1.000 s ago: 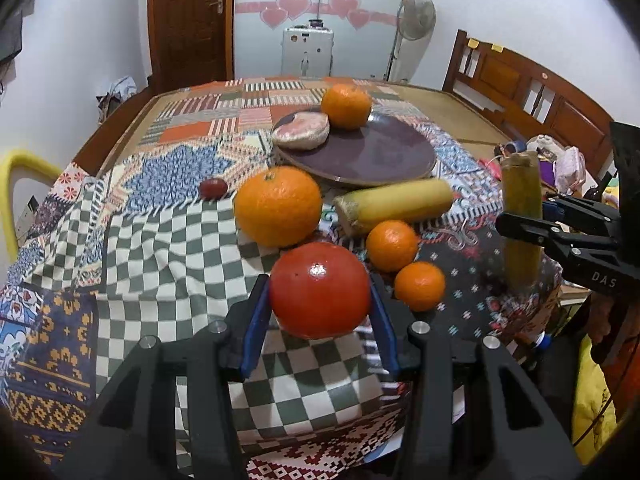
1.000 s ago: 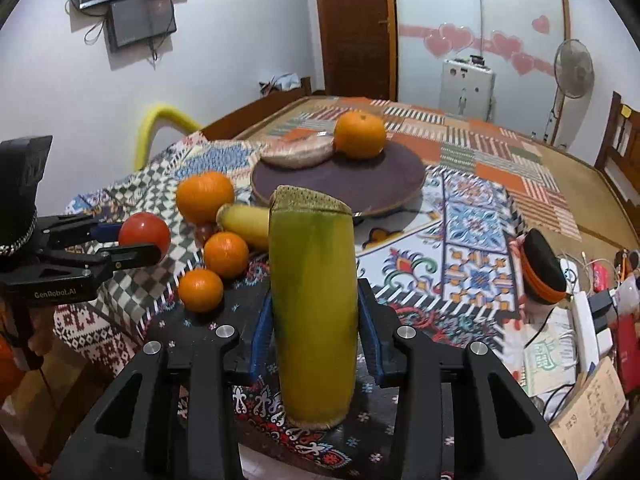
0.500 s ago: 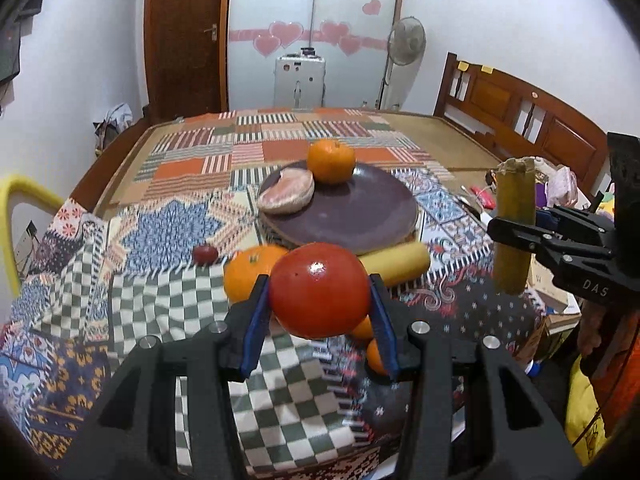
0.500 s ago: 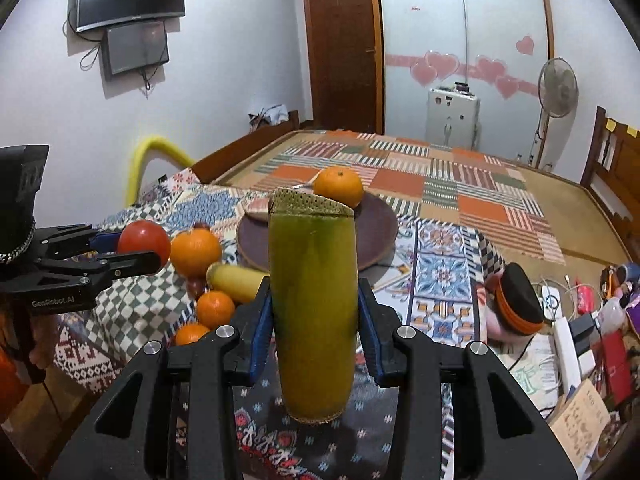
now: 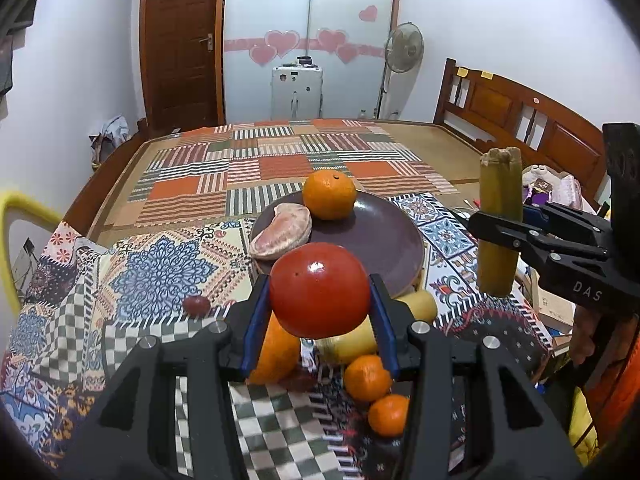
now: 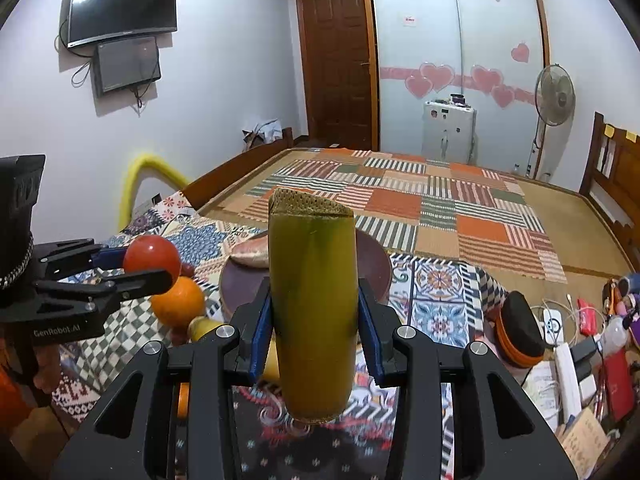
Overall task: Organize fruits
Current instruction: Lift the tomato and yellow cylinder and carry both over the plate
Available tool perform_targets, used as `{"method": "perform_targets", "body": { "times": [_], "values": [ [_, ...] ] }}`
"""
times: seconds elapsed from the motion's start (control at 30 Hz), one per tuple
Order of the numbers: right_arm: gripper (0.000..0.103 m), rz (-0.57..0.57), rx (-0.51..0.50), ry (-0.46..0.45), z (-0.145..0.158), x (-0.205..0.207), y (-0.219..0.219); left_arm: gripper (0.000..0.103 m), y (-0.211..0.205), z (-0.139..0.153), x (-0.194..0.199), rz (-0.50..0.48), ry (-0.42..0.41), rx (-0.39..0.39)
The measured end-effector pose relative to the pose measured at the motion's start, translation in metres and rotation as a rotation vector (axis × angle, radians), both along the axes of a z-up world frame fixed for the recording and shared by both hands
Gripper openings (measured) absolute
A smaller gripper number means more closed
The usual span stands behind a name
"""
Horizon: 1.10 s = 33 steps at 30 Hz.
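Left tool (image 5: 320,300) clamps the tomato (image 5: 319,289), right tool (image 6: 314,316) clamps the upright cane piece (image 6: 313,312); the plate (image 5: 384,240) lies just ahead, nearer the left.

A patchwork-covered bed (image 5: 280,168) carried a dark plate (image 5: 384,240). Nearer than the plate lay a big orange (image 5: 276,352), a yellow fruit (image 5: 420,304), two small oranges (image 5: 366,376), and left, a small red fruit (image 5: 197,305).

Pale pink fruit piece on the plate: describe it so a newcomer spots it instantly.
Find the round dark plate in the middle of the patterned tablecloth. Two things sit on it; the fruit piece lies at its left edge beside the orange. It is the only pale pink, flattish wedge, not a round orange ball.
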State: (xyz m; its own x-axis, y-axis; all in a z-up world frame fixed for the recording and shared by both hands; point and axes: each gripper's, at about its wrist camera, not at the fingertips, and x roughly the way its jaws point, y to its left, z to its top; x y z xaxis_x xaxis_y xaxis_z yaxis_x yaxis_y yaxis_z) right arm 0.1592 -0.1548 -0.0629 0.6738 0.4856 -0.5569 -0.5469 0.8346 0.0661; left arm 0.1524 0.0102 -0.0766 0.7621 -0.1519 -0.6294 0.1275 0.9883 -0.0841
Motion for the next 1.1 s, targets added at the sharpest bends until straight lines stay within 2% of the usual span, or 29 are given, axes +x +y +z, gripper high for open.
{"method": "perform_targets", "body": {
  "times": [0.33,1.1],
  "values": [
    [0.036,0.009,-0.008,0.022,-0.011,0.028,0.016,0.047,0.003,-0.008,0.036,0.004,0.017,0.011],
    [0.036,0.040,-0.088,0.056,-0.027,0.059,0.044,0.047,-0.002,-0.037,0.093,-0.026,0.140,0.038]
  ]
}}
